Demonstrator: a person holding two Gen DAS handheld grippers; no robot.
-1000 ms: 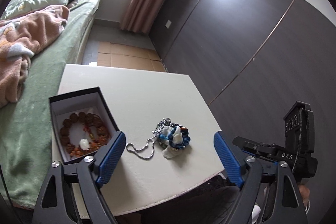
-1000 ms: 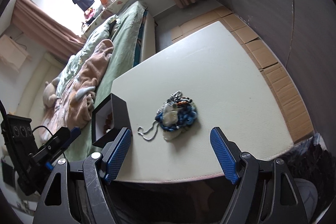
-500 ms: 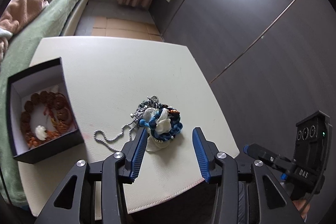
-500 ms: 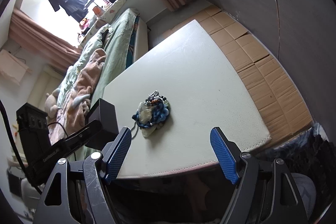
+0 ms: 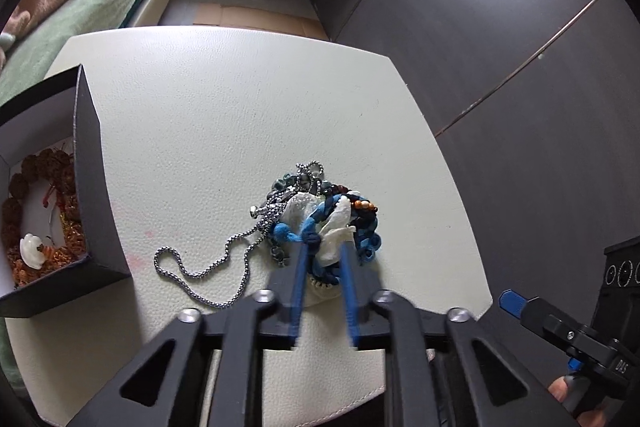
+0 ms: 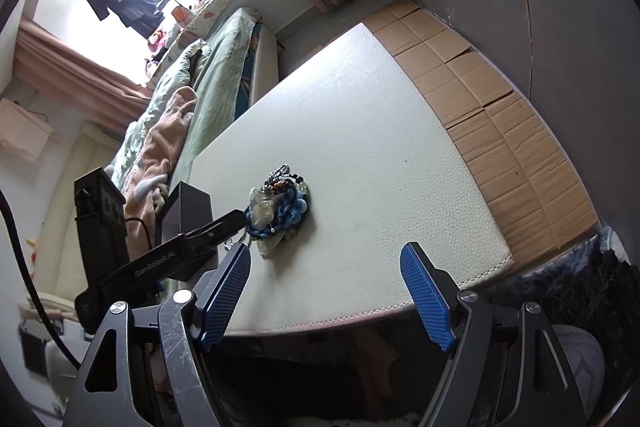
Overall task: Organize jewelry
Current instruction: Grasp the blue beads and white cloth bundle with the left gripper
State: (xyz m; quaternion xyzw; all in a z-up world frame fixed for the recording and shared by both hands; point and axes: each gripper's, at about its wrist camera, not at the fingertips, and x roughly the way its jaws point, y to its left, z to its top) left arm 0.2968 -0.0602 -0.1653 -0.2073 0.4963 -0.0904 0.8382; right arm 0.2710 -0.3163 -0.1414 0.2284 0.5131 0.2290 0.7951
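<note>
2 blue fingers (image 5: pixel 298 287) of the left gripper (image 5: pixel 325 251) are nearly closed around the tangled jewelry pile (image 5: pixel 320 223) near the table (image 5: pixel 240 99) front edge. 1 strand should be pinched, lifted slowly, then carried left to the black box (image 5: pixel 90 195). The right gripper (image 6: pixel 328 291) is held wide apart, near.

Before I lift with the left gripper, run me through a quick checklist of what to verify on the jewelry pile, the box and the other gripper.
1. Left gripper closed around the jewelry pile: ok, fingers narrowed onto its near side.
2. Firm hold on one single piece: cannot tell, the pieces are tangled.
3. Silver chain free of the grasp: not ok, it runs from the pile across the table and may drag.
4. Black box open: ok, a brown bead bracelet already lies inside.
5. Right gripper out of the way: ok, open and short of the pile.
</note>
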